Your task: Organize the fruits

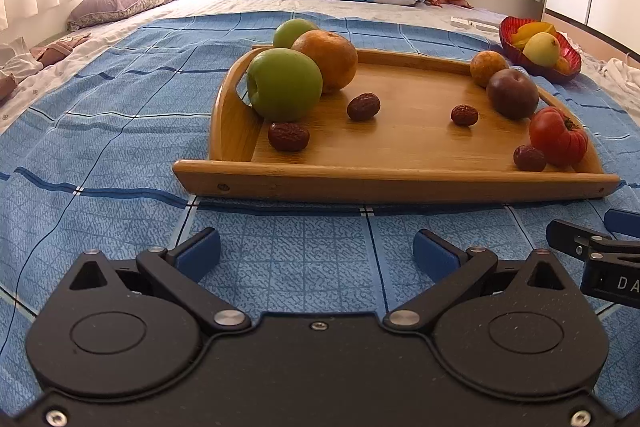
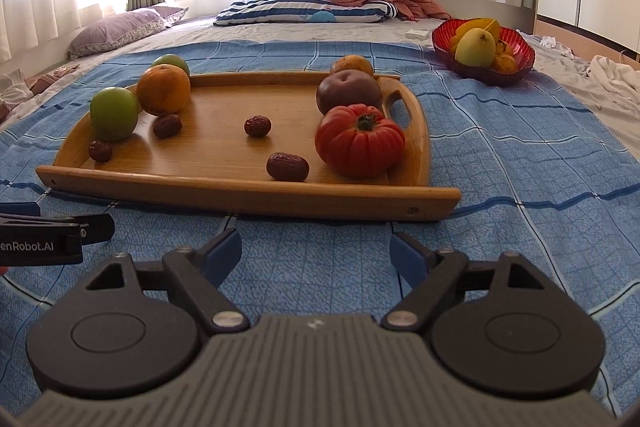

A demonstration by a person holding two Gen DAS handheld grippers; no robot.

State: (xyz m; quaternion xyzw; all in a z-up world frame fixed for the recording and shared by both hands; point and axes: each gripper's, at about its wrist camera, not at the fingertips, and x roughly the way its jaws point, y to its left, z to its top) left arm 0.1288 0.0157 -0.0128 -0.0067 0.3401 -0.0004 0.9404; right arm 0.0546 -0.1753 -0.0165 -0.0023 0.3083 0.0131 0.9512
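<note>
left wrist: low, near tray | right wrist: same | shared: tray

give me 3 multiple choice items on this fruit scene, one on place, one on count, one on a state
1. Where is the tomato?
A. in the red bowl
B. on the tray, near its handle
C. on the blanket

2. How many dates lie on the tray?
A. two
B. four
C. six

3. How does the right gripper stand?
A. open, empty
B. shut on a date
C. shut on an apple

Answers:
1 B, it sits at the tray's right end.
2 B, four small wrinkled brown fruits show.
3 A, only blanket lies between its fingers.
</note>
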